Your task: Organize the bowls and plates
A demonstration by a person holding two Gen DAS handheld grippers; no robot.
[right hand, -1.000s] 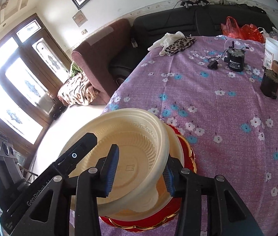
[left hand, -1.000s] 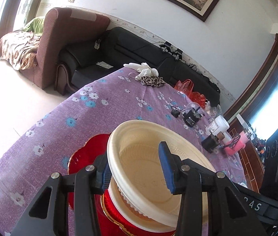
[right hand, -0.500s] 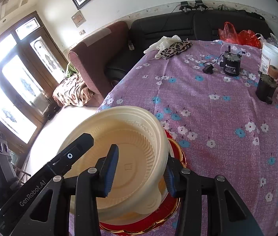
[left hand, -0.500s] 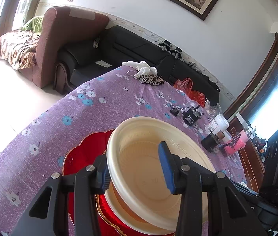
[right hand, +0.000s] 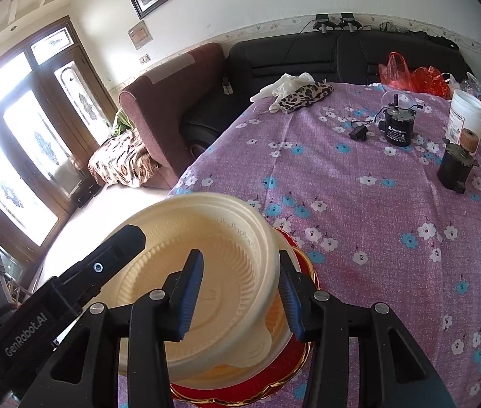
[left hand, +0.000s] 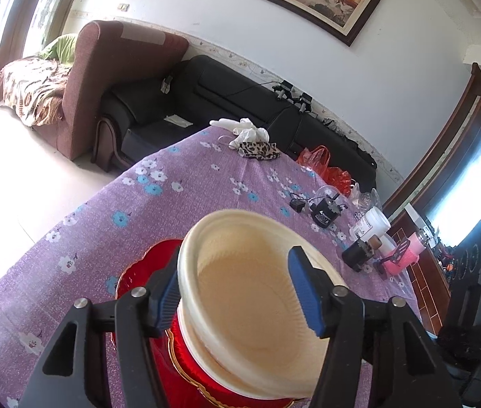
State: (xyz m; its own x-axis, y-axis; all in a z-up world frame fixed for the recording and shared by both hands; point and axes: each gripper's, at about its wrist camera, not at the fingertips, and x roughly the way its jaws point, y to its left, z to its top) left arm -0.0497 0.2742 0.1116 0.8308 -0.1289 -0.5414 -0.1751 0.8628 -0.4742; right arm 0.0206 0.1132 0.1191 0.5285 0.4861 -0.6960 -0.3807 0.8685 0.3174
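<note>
A cream bowl (left hand: 240, 268) (right hand: 233, 238) sits tilted on top of a stack of cream bowls (left hand: 206, 340) (right hand: 274, 323). The stack rests on a red plate with a gold rim (left hand: 138, 272) (right hand: 284, 363), on the purple flowered tablecloth. My left gripper (left hand: 237, 289) straddles the bowl's left rim and its jaws are opening; the inner pad stands off the wall. One of the left gripper's fingers (right hand: 118, 248) shows over the bowl in the right wrist view. My right gripper (right hand: 238, 289) is shut on the opposite rim, one pad inside and one outside.
The table's edge drops to the floor just beyond the red plate. Farther back on the cloth stand a black motor (right hand: 397, 132), a white jar (right hand: 466, 115), a dark corked jar (right hand: 454, 166) and a leopard-print cloth with a white glove (right hand: 305, 97). Sofas stand behind the table.
The left gripper's jaws have spread wider around the bowl's rim. The right gripper keeps the same grip, and neither hand has shifted much.
</note>
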